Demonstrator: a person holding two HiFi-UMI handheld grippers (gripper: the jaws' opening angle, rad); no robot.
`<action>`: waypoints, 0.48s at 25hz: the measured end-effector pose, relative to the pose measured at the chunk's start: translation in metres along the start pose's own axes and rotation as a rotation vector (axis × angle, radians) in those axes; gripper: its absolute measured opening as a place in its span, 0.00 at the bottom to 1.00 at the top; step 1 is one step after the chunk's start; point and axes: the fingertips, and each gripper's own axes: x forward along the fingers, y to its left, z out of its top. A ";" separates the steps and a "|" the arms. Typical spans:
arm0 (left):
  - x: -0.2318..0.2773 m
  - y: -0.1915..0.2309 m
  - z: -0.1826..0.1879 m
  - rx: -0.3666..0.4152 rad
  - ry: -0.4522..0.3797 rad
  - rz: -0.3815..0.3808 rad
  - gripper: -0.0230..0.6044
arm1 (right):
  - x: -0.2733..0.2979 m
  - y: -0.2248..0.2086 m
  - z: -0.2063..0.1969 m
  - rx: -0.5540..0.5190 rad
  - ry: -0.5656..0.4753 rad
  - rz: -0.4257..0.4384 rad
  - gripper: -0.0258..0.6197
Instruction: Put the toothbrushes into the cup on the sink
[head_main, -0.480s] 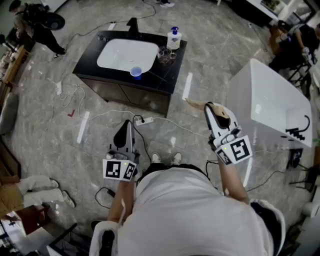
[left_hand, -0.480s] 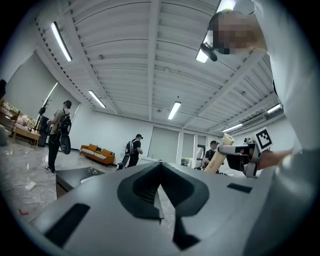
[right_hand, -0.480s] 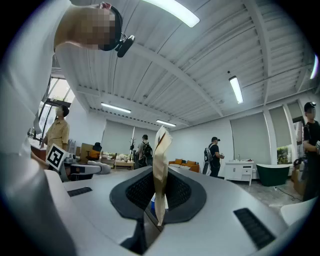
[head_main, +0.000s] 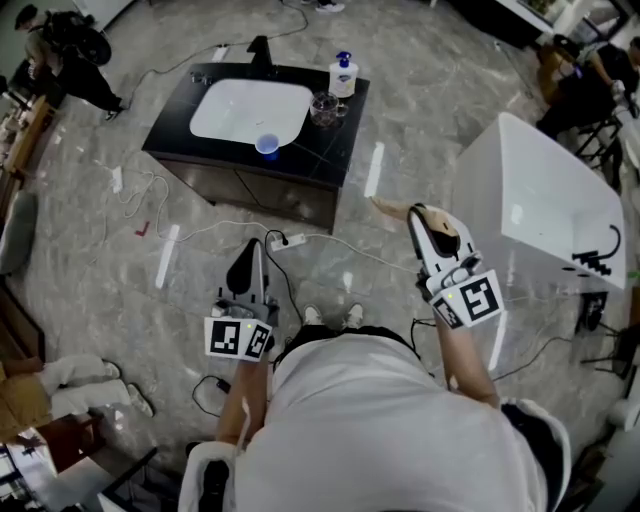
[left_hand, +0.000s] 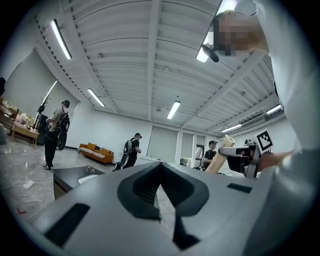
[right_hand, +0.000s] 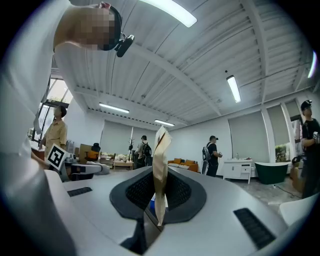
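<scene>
Fingers (right_hand: 176, 191), right gripper (head_main: 428, 222): pressed together on a tan toothbrush (right_hand: 161, 165), which stands up between the pads. In the head view its end juts out to the left of the tips.
Fingers (left_hand: 142, 186), left gripper (head_main: 250, 262): closed, nothing between them.
Both grippers: held over the floor (head_main: 100, 250), well apart from the sink (head_main: 240, 105).
Blue cup (head_main: 267, 146): upright at the basin's front rim.
Glass (head_main: 324, 108), soap bottle (head_main: 343, 75): on the sink's right side.

White T-shirt (head_main: 370, 420), grey left claw (head_main: 255, 250), white right claw (head_main: 418, 215), marker cubes (head_main: 238, 338)
</scene>
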 end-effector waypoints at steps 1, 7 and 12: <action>0.001 -0.001 0.000 0.000 0.000 0.000 0.04 | -0.001 -0.002 0.001 -0.002 -0.005 0.000 0.12; 0.012 -0.012 -0.003 0.002 0.001 0.011 0.04 | -0.009 -0.016 0.007 -0.039 -0.031 0.007 0.12; 0.019 -0.028 0.000 0.026 -0.006 0.026 0.04 | -0.018 -0.033 0.005 -0.023 -0.041 0.023 0.12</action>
